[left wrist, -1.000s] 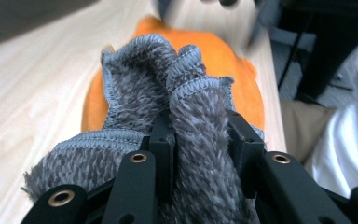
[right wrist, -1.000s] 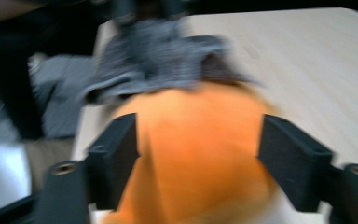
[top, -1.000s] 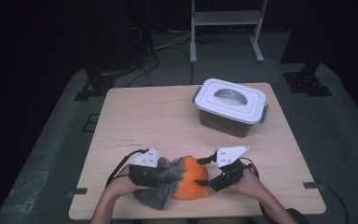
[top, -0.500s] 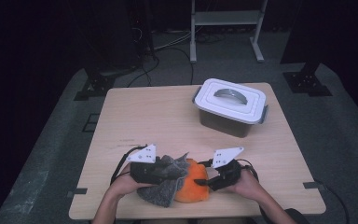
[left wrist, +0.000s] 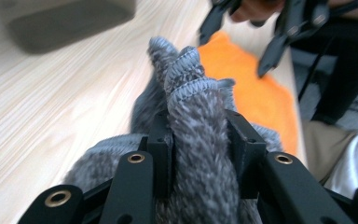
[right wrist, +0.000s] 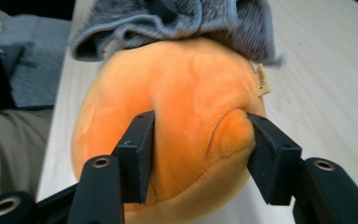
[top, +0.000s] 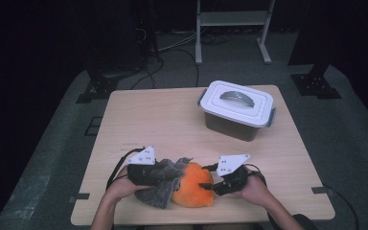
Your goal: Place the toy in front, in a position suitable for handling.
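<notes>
both claws work at the near edge of the surface (top: 182,120). left claw (left wrist: 199,140) is clamped tight on a bunched fold of the grey cloth (left wrist: 191,98), the fabric squeezed between its pads and rising ahead of them. right claw (right wrist: 200,140) has just been closing: a second ago its jaws stood wide beside the orange plush (right wrist: 168,98), and now they have narrowed about halfway and press into the plush's soft side, pinching up a bulge by one pad. it looks like a grip freshly made rather than a settled one.

in the high view the plush (top: 191,191) lies at the near edge between the two hands, touching the cloth (top: 160,184), which drapes over its left side and top. both hands have barely shifted since a second ago.

with each claw now holding its own piece, the likely next step is pulling the cloth and plush apart. the lidded box (top: 237,109) sits shut, well apart at the far right.
</notes>
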Tool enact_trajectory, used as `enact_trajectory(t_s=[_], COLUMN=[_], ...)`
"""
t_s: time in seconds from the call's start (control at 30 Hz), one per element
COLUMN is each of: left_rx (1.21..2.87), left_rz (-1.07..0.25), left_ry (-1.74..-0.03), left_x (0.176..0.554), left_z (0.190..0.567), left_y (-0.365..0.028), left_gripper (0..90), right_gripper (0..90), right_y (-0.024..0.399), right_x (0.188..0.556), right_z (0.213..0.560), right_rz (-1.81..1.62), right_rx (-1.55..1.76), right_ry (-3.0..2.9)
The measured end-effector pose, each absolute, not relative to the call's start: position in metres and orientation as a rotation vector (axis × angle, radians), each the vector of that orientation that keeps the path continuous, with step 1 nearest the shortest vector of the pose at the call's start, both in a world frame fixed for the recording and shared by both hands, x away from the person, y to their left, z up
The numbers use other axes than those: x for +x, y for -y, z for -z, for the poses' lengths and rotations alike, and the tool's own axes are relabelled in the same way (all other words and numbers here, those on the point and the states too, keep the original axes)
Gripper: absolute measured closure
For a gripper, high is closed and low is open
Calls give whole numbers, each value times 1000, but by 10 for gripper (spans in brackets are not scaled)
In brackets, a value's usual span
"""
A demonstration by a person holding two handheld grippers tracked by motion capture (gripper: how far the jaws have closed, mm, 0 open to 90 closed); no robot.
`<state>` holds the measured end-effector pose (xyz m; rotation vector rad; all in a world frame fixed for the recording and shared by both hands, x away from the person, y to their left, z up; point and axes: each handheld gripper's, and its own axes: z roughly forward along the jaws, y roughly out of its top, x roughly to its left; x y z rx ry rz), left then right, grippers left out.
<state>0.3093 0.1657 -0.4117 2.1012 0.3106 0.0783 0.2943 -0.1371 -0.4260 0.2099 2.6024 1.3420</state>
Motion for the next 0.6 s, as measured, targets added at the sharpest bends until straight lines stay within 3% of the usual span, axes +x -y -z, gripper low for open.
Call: enact_trajectory(t_s=[0.3, 0.47, 0.6], left_rx=[2074, 2104, 2122], left_rz=[-77, -12, 28], left_ry=[-224, -218, -203], left_x=[307, 306, 304], left_z=[401, 413, 412], left_y=[-136, -145, -148], left_gripper=[660, 670, 669], right_gripper=[478, 310, 289], right_y=[139, 148, 147], right_x=[292, 300, 304], right_z=[421, 424, 430], right_rz=[-1245, -1413, -1451], right_rx=[177, 310, 397], right_ry=[-2518, -2600, -2659])
